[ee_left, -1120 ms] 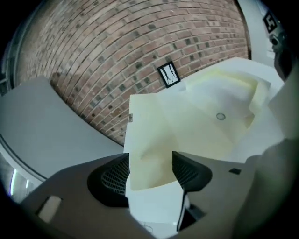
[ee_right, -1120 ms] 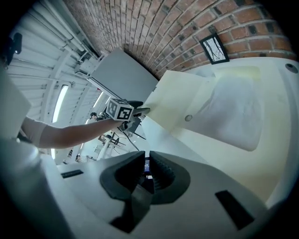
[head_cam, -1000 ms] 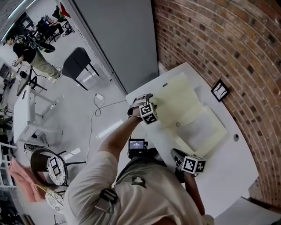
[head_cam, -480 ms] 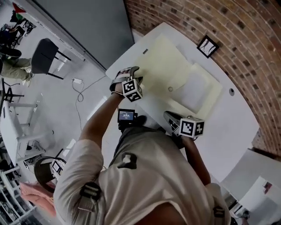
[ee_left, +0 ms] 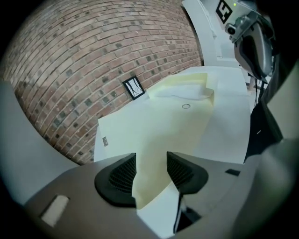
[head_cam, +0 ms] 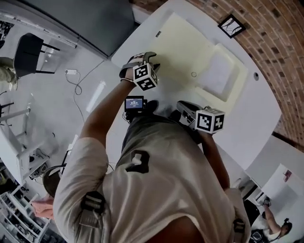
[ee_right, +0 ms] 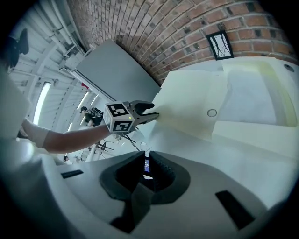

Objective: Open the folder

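My left gripper (ee_left: 151, 169) has just been closing, jaws apart and not pinching, with the near corner of the pale yellow folder (head_cam: 183, 52) between them. The folder lies on the white table (head_cam: 247, 126), with a white sheet (head_cam: 219, 71) in its far part. My right gripper (ee_right: 144, 169), jaws almost together and empty, hangs near the folder's edge.

A red-brown brick wall (head_cam: 280, 57) runs along the far side of the white desk (head_cam: 256, 118). A small black-framed picture (head_cam: 232, 25) sits against the brick just above the desk top, and a small round hole (head_cam: 256, 76) shows in the desk near it. Beside the brick stands a plain grey panel (head_cam: 80, 14), and the pale, glossy floor (head_cam: 42, 109) carries a black chair (head_cam: 28, 50), a white cable with a small block (head_cam: 71, 72) and white furniture (head_cam: 14, 140) at its left edge.
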`<state>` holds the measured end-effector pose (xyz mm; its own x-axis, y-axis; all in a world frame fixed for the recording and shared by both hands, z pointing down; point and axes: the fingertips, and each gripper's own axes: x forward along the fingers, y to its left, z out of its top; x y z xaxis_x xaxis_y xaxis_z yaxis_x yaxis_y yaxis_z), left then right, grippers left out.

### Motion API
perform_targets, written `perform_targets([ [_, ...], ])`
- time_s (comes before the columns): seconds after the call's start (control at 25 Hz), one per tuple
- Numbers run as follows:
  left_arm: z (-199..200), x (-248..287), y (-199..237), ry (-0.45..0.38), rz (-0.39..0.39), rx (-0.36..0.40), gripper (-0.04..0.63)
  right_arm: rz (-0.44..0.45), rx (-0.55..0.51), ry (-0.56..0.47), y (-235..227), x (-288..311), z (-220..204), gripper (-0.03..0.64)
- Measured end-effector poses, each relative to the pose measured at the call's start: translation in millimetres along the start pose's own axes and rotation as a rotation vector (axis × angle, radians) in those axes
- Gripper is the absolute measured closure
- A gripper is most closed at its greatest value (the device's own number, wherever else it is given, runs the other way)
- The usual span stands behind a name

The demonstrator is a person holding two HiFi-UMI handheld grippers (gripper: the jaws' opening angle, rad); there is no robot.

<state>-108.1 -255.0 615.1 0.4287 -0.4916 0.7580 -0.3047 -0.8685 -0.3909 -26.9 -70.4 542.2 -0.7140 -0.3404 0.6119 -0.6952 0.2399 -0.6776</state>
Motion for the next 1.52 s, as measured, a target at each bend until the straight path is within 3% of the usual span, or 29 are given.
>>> perform_targets([
  [0.2,-4.1,10.5,-3.9,-0.020,-0.071,0.001,0.396,-0.084,0.028,-0.012,-3.4,5.4,-6.4,0.598],
  [0.56,-18.5,26.3,-8.6,-0.024,-0.125,0.039,0.417,-0.127,0.068,-0.009,-6.9,19.5,-3.3,0.598],
  [0.88,-24.3,28.1,-16.1,-0.044,-0.143,0.014,0.578,-0.138,0.077,-0.001,-4.9,26.4,1.0,0.598],
  [1.2,-22.7,26.8,-13.5,-0.023,-0.126,-0.026,0.583,-0.130,0.068,-0.034,-6.9,19.6,10.1,0.598],
  [1.52,2.6,-10.8,9.0,-0.134,-0.028,-0.261,0.583,-0.089,0.031,-0.112,-4.1,9.1,17.9,0.600],
])
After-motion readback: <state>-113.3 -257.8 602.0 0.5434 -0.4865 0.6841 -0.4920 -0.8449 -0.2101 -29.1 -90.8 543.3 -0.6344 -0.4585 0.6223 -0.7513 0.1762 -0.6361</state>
